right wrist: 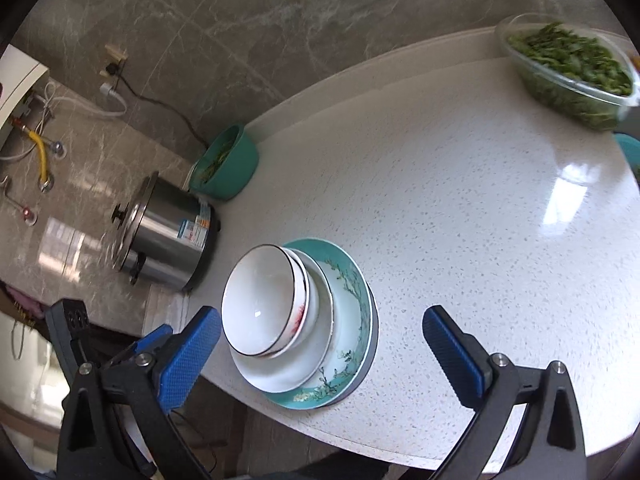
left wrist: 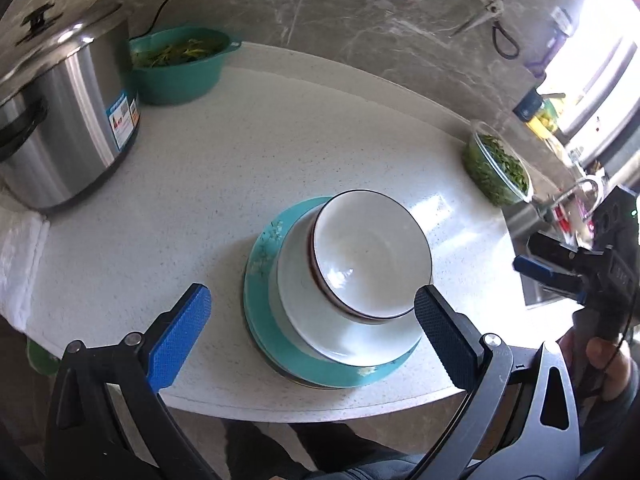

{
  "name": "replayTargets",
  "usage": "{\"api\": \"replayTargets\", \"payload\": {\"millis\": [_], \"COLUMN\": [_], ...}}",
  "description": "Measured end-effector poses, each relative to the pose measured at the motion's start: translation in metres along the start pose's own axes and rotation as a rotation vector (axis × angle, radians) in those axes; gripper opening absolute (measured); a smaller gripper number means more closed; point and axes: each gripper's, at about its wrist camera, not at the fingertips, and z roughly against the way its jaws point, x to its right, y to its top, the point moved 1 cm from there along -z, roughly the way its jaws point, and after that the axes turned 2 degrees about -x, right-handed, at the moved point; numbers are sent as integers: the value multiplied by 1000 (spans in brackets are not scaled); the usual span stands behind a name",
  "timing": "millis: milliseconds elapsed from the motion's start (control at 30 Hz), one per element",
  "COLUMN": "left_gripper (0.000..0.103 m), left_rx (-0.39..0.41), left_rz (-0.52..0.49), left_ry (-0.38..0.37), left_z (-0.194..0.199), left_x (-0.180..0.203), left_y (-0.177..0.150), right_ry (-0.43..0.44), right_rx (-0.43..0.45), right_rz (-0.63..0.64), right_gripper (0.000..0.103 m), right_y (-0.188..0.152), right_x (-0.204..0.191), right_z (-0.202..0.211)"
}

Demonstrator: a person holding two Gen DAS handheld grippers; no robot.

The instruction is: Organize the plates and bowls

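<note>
No legible text anywhere. Only candidate: blue-and-white sticker label [left wrist: 123,120] on the side of the steel cooker [left wrist: 60,120], low on the wall facing the teal basin [left wrist: 180,66]. Print too small and blurred to read in the left wrist view. Same label [right wrist: 196,232] shows in the right wrist view, also unreadable; just blue, white and orange patches. Dishes near the cooker carry floral decoration only, no lettering or numbers.
</note>
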Motion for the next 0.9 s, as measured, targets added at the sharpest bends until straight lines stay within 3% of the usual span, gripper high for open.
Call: {"api": "replayTargets", "payload": {"millis": [267, 567, 767, 900], "left_gripper": [103, 103, 103, 103], "left_rx": [-23, -74, -20, -52], "left_rz": [-150, -99, -132, -95], "left_ry": [-24, -89, -60, -118], "left_z": [7, 3, 13, 6], "left_x": [-9, -25, -10, -5], "left_y": [-8, -3, -3, -1], "right_ry": [-101, -192, -191, -187], "right_rx": [121, 194, 206, 233], "right_rz": [-56, -49, -32, -30], "right_gripper": [103, 103, 103, 103], "right_y": [-28, -47, -39, -37], "right_x": [-41, -83, -87, -86], "right_z": [12, 20, 25, 33]}}
